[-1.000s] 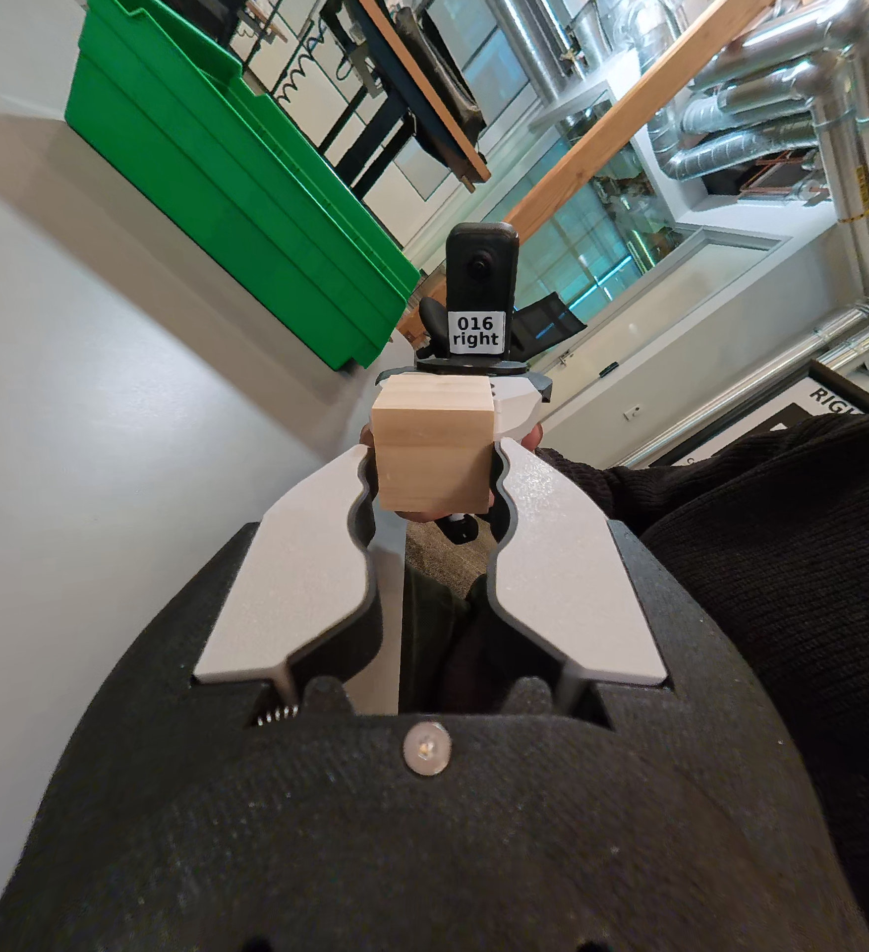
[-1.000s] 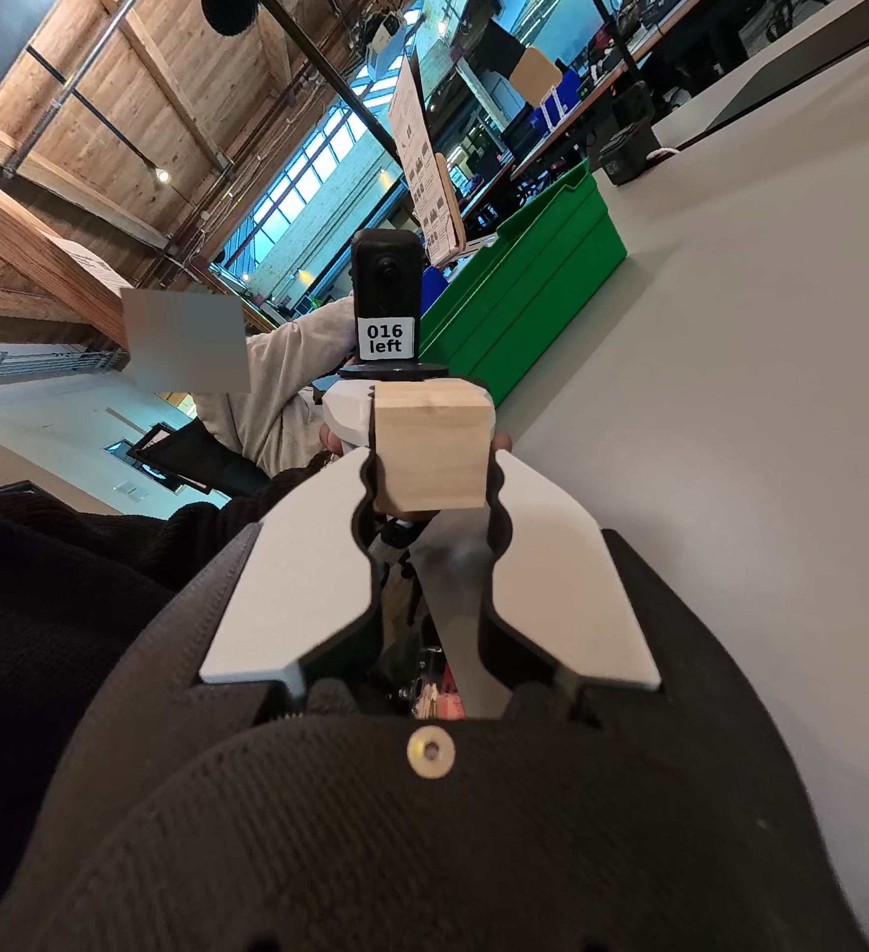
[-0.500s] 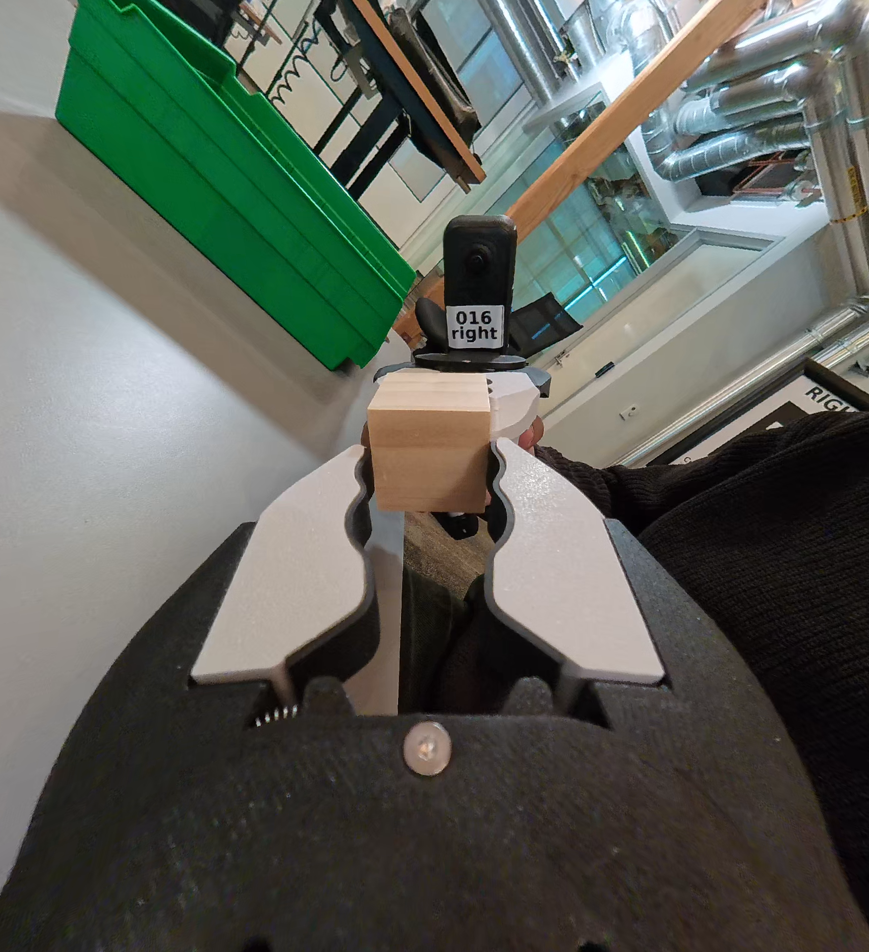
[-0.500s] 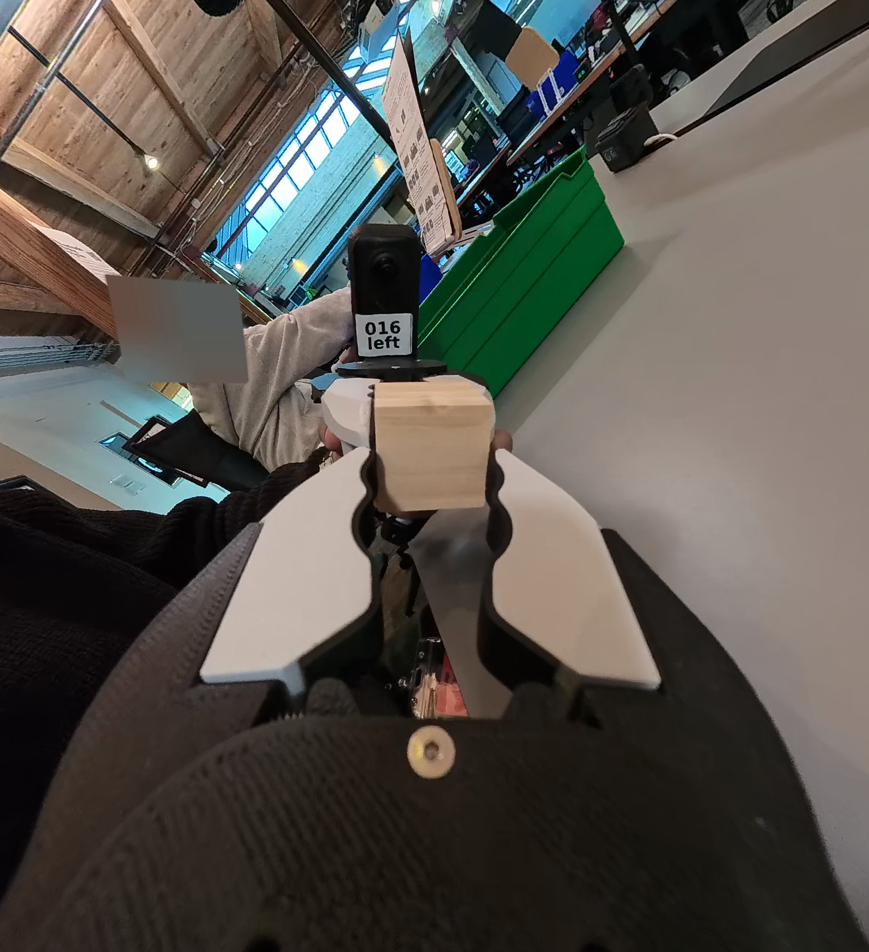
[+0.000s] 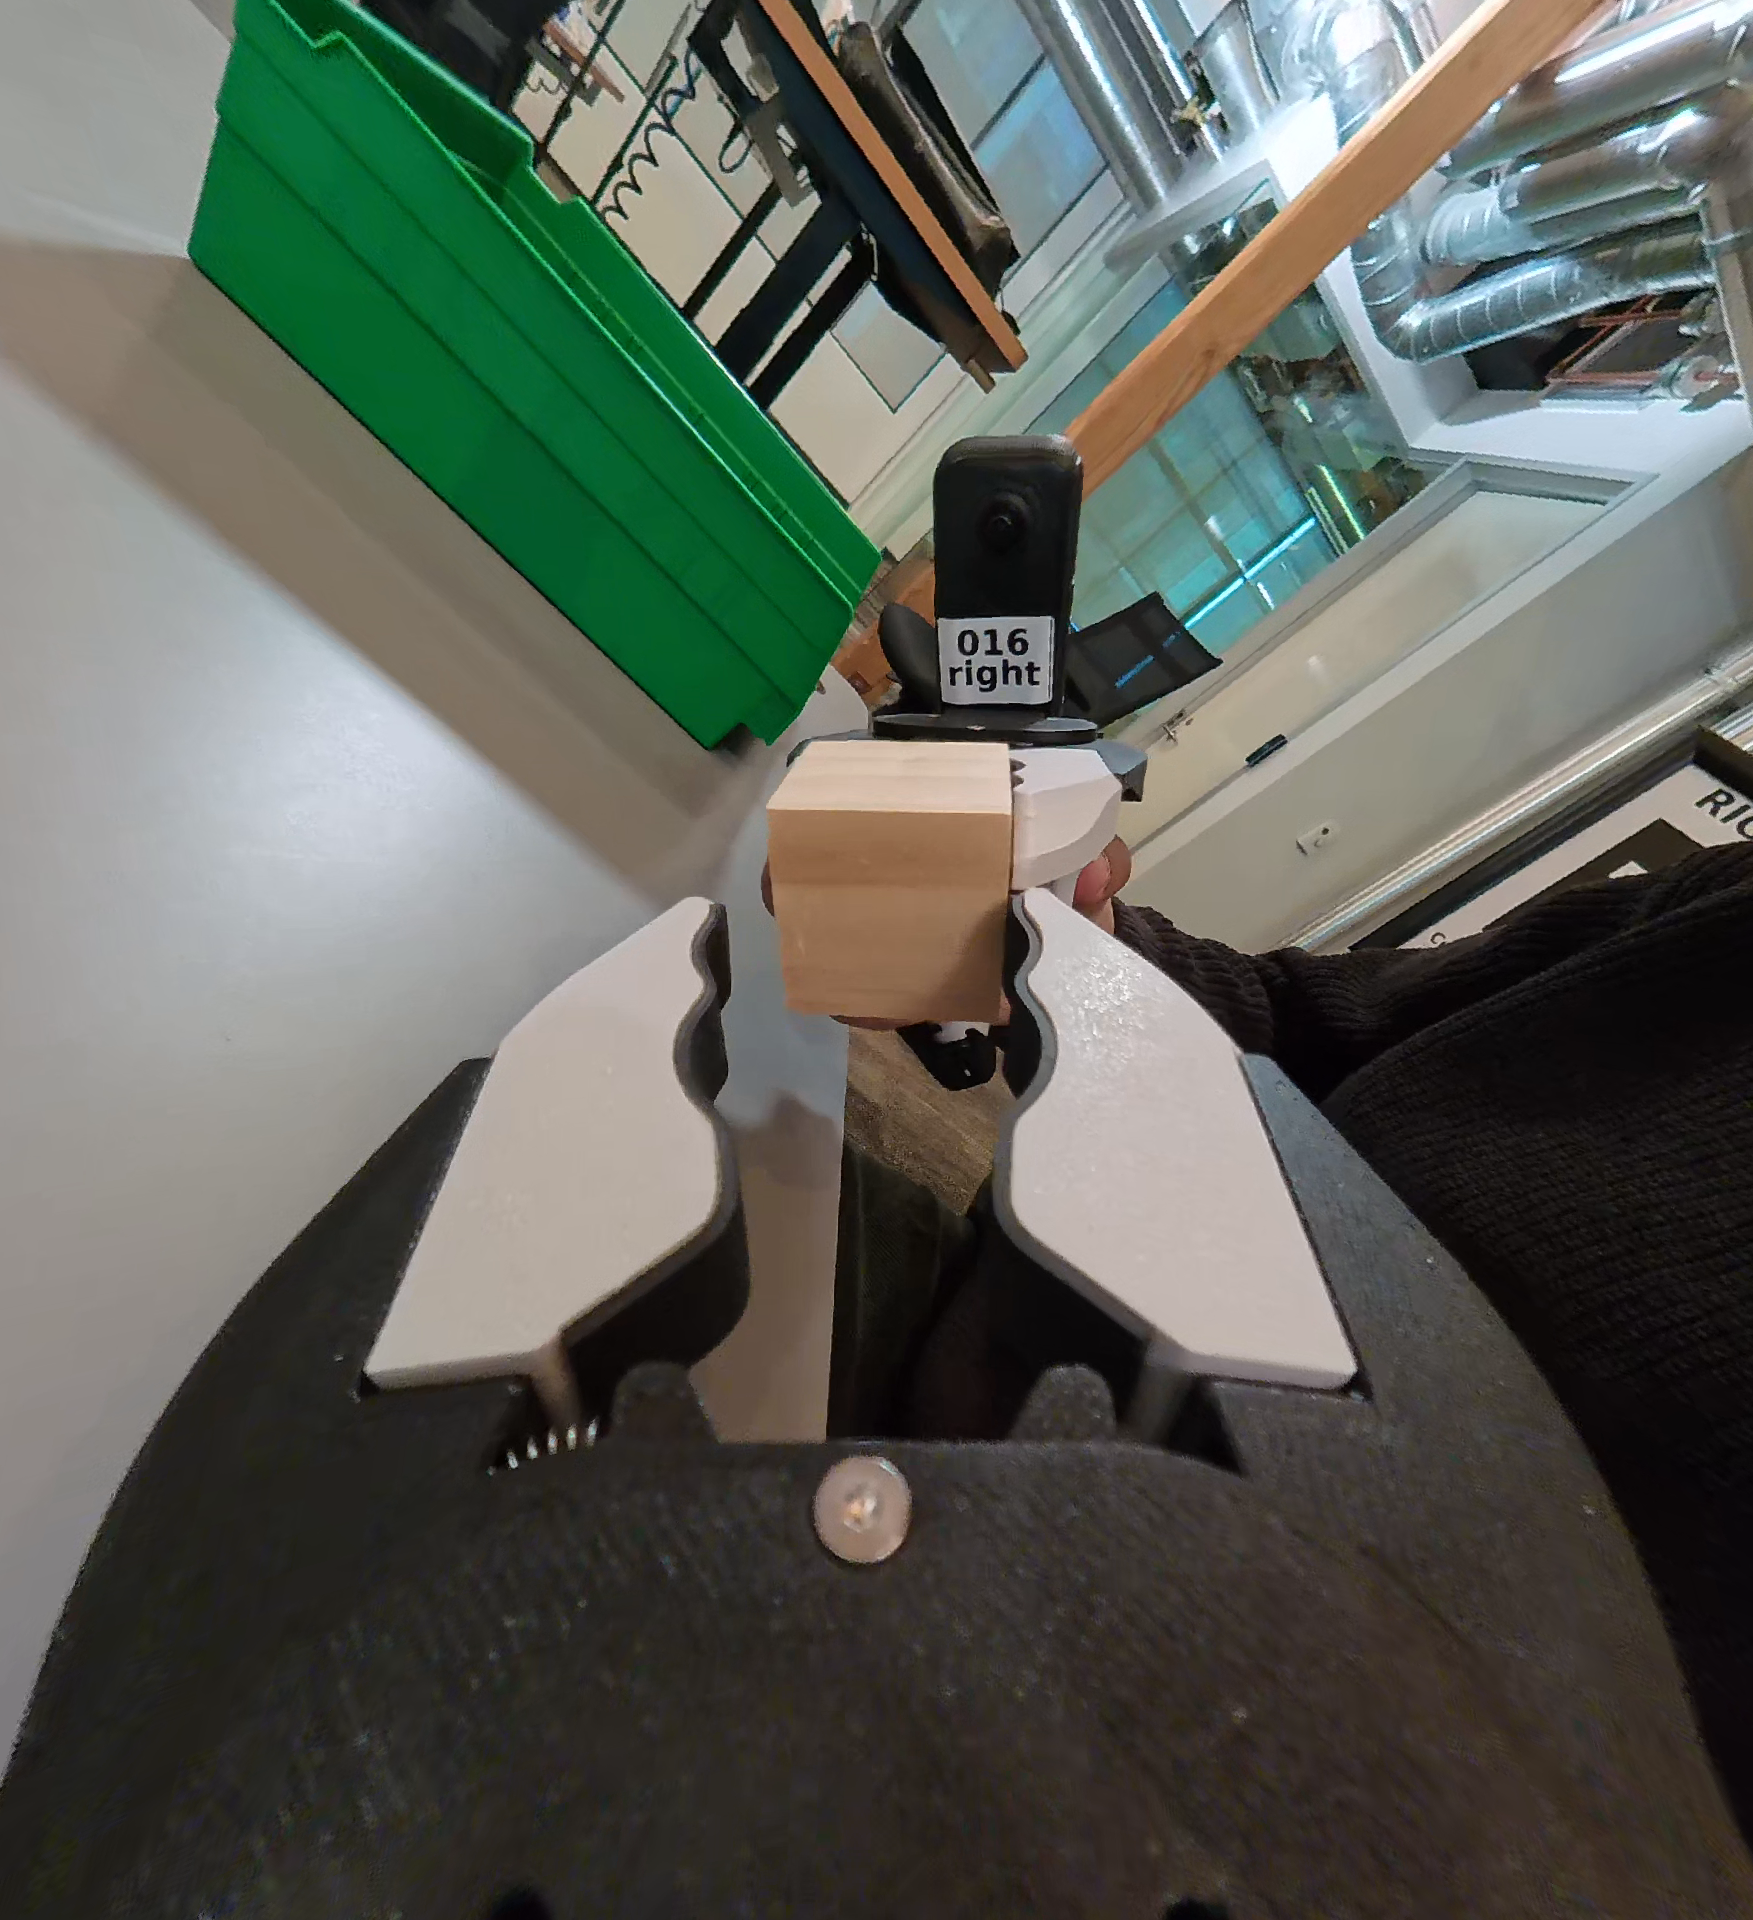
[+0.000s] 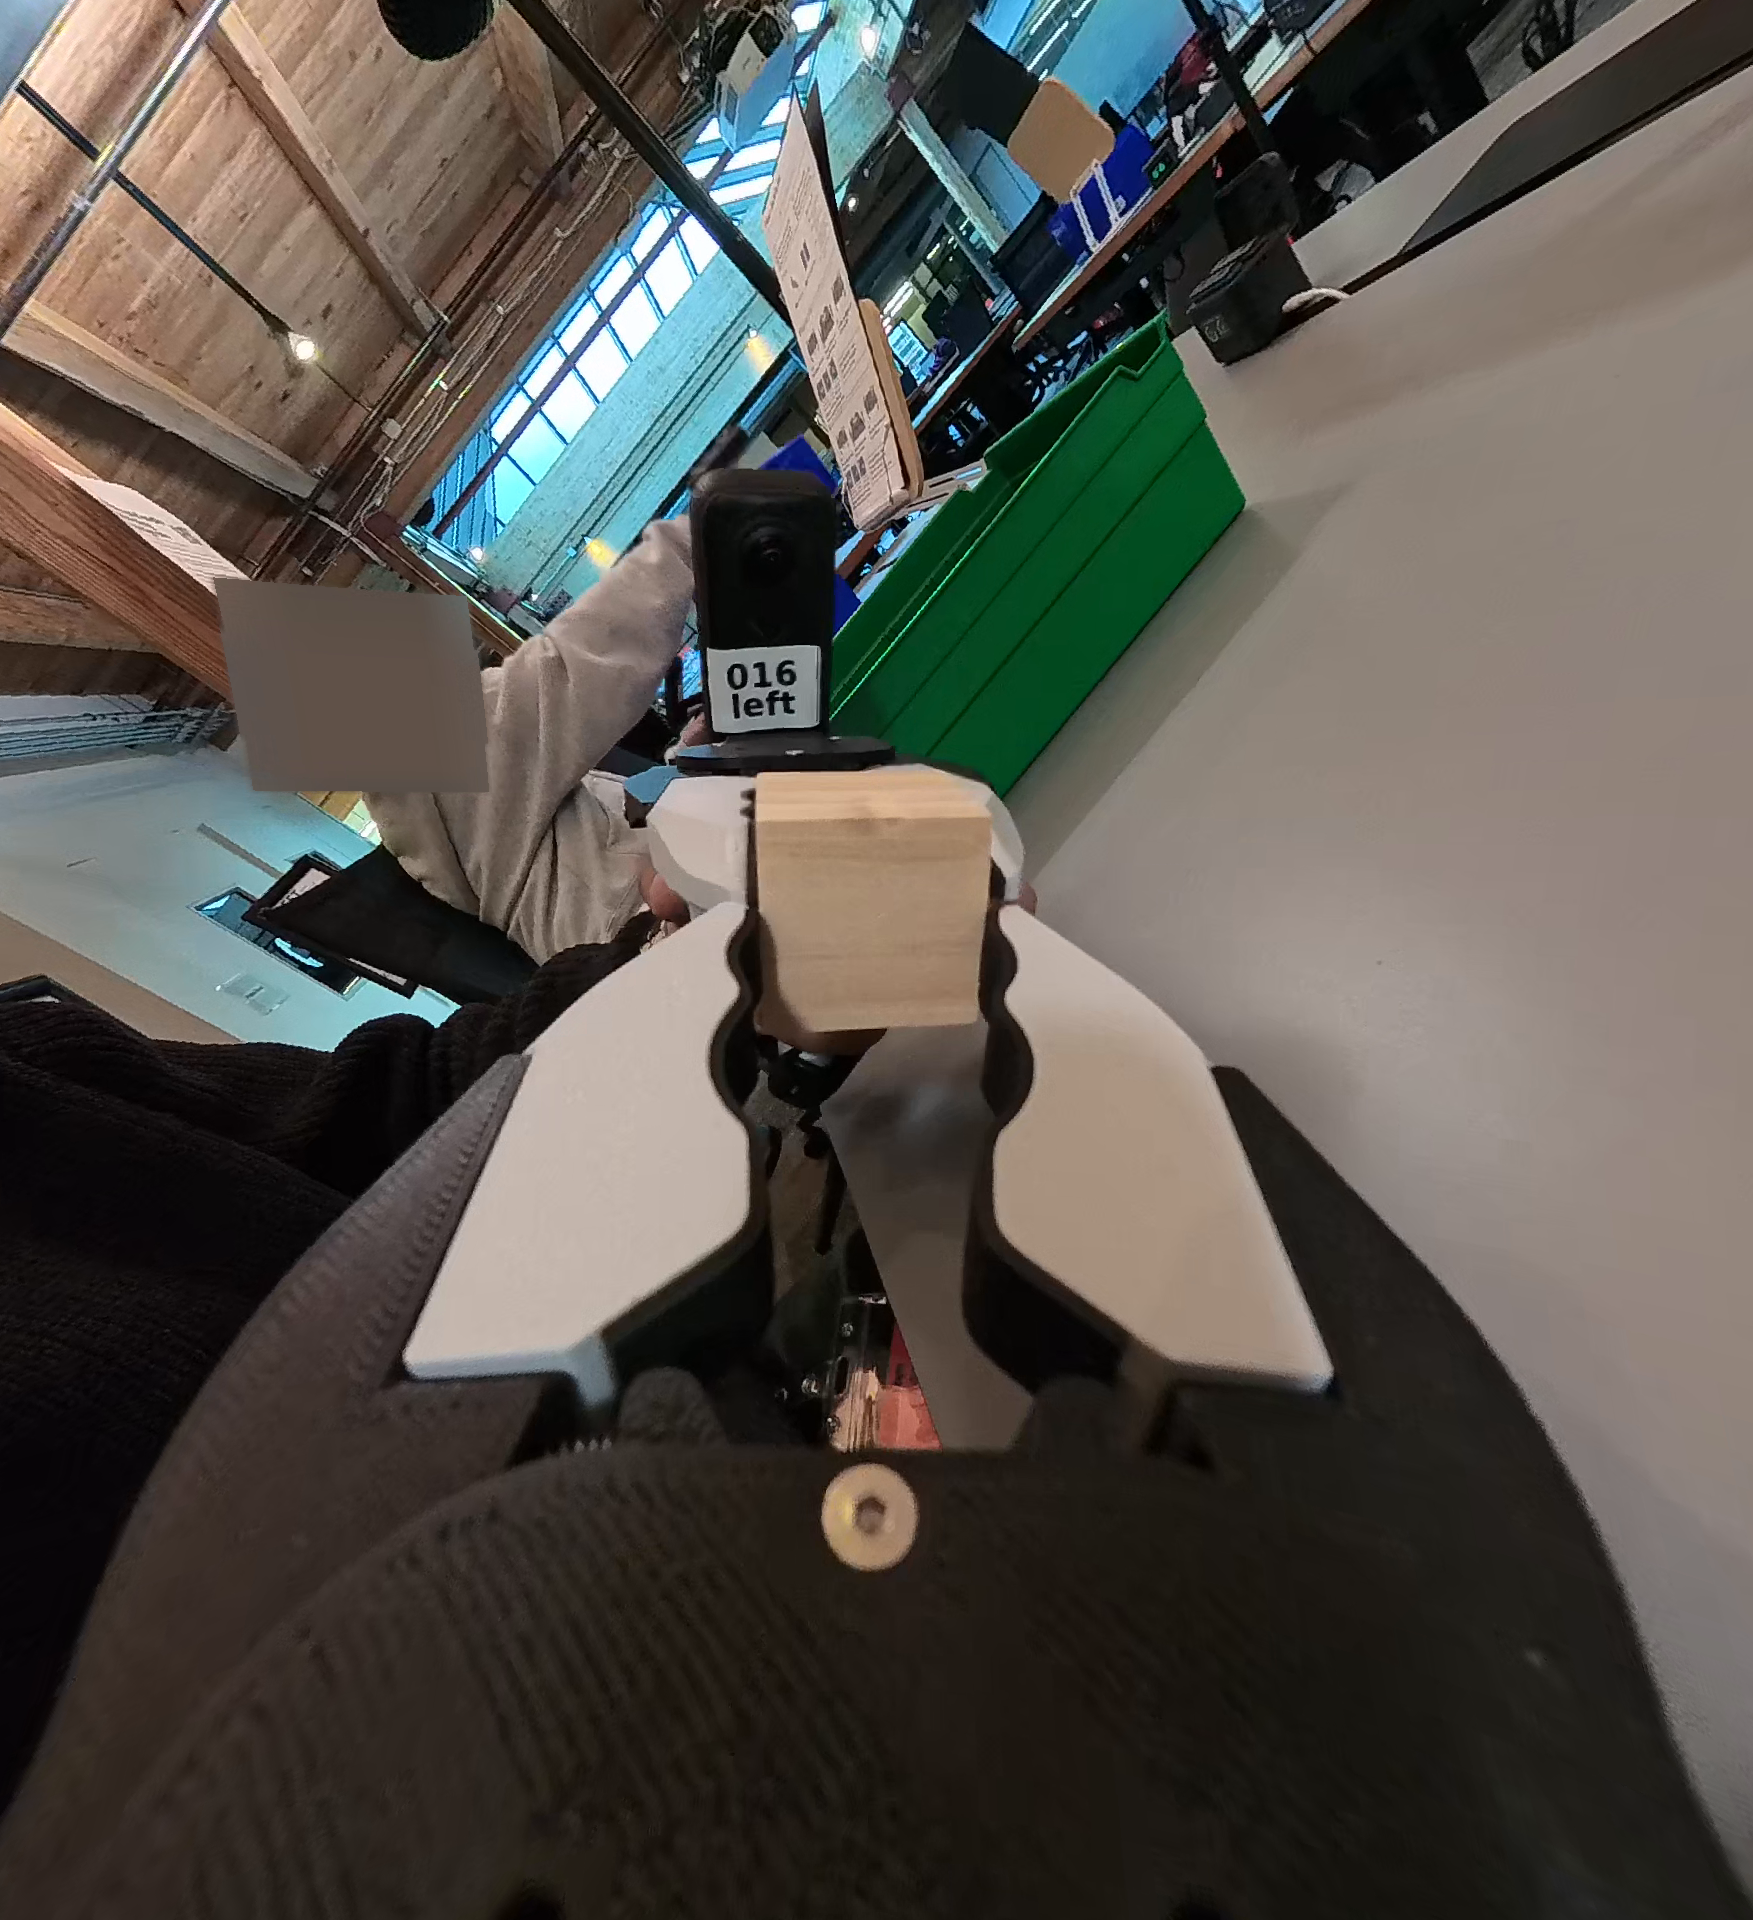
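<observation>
A light wooden cube (image 5: 893, 894) hangs in the air between my two grippers, which face each other above the grey table (image 5: 176, 831). My left gripper (image 5: 867, 920) is open: its left finger (image 5: 643, 997) stands clear of the cube with a visible gap, and its right finger sits next to the cube's side. My right gripper (image 6: 870, 930) is shut on the cube (image 6: 867, 914), both pads pressed on its sides. The right gripper's white finger (image 5: 1059, 821) shows behind the cube in the left wrist view. The left gripper's white fingers (image 6: 695, 842) show behind it in the right wrist view.
A green plastic bin (image 5: 498, 343) stands on the table beyond the grippers and also shows in the right wrist view (image 6: 1038, 613). A person in a beige top (image 6: 539, 790) sits behind. A small black object (image 6: 1246, 301) stands at the table's far end. My dark sleeve (image 5: 1578, 1143) is close by.
My left gripper's fingers have spread and let go of the cube; before, both grippers were shut on it. The right gripper still holds it in place.
</observation>
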Tool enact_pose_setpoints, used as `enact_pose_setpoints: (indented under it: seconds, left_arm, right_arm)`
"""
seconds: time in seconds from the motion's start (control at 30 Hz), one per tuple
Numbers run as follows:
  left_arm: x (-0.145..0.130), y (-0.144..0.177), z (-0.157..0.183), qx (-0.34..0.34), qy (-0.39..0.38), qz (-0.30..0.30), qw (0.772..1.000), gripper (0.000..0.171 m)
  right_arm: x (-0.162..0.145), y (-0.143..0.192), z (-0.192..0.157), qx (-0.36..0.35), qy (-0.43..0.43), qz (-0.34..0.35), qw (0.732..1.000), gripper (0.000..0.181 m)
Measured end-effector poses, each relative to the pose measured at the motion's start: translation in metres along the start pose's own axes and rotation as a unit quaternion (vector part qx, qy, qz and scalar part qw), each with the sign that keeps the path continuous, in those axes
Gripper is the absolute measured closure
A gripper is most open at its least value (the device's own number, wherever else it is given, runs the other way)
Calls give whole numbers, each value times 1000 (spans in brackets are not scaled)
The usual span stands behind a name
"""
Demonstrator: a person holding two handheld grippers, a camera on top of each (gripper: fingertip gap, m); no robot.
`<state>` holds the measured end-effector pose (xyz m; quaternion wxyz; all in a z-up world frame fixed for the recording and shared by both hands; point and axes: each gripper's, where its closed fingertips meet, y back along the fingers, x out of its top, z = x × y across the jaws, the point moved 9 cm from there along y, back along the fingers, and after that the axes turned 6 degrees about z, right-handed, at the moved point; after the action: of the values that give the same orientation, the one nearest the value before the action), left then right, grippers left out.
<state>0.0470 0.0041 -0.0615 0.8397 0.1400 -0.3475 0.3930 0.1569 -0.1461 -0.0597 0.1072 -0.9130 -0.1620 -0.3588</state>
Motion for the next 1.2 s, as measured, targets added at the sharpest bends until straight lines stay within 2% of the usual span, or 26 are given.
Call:
enact_pose_setpoints:
  seconds: [0.23,0.47,0.6,0.73,0.8,0.9,1.03,1.13,1.2]
  left_arm:
    - [2,2,0,-16,15,12,1000,129]
    - [2,3,0,-24,19,15,999,127]
    - [7,5,4,-24,0,53,998,130]
    - [13,10,9,-33,-8,76,996,133]
    - [12,10,8,-29,-8,75,997,134]
    - [9,8,5,-20,-8,68,997,136]
    - [5,4,5,-10,-21,51,998,136]
    - [1,-1,4,3,-35,36,999,136]
    - [-2,-4,2,9,-39,30,999,136]
  right_arm:
    - [-2,-1,1,-2,-2,-9,1000,140]
    - [-1,-2,0,7,-7,-7,1000,140]
    - [5,2,0,12,5,-31,999,140]
    - [49,29,-16,6,45,8,999,140]
    - [83,56,-26,-24,108,12,994,140]
    - [135,103,-23,-137,221,-35,965,140]
    - [196,167,17,-266,287,-150,908,140]
    - [219,201,52,-308,332,-272,849,140]
    - [218,211,73,-305,367,-376,795,140]
